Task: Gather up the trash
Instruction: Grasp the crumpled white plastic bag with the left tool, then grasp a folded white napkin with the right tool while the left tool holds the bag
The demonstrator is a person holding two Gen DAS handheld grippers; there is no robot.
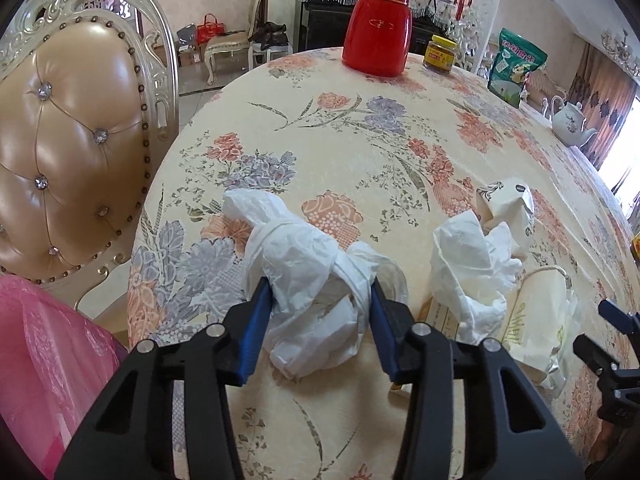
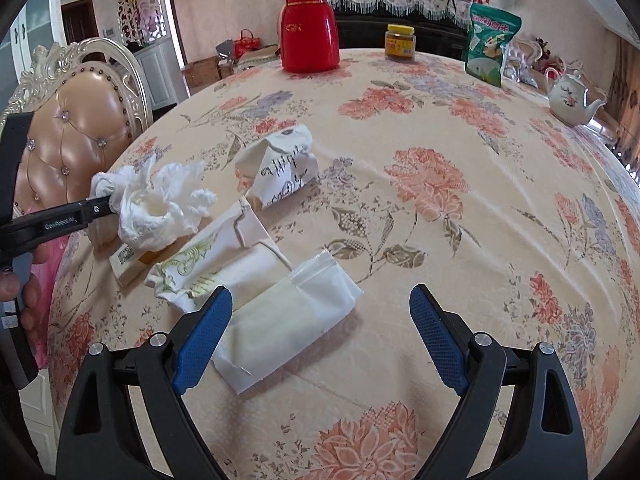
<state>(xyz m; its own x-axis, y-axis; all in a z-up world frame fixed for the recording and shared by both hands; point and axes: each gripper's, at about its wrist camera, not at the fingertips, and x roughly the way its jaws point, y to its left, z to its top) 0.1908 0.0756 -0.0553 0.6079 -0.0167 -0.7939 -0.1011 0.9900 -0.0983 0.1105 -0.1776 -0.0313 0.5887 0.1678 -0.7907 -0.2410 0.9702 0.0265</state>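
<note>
The left gripper (image 1: 320,296) has its blue jaws clamped on a crumpled white plastic bag (image 1: 308,268). The bag's long axis runs away toward upper left, and its underside is hidden. The right gripper (image 2: 320,312) hovers with jaws apart over a folded white packet (image 2: 288,320) on the floral tablecloth (image 2: 440,240). Beyond lie a crumpled tissue (image 1: 472,280) and, far back, a red flask (image 2: 309,26).

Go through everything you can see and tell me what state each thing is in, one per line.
Left gripper: shut on the tissue wad.
Tissue wad: crumpled, held between the jaws.
Right gripper: open, holding nothing.
Plastic pouch: flat on the table, between the right jaws.
Paper wrapper: crumpled, lying on the table.
Flask: upright, capped.
Jar: upright, lid on.
Green bag: standing.
Teapot: upright, lid on.
</note>
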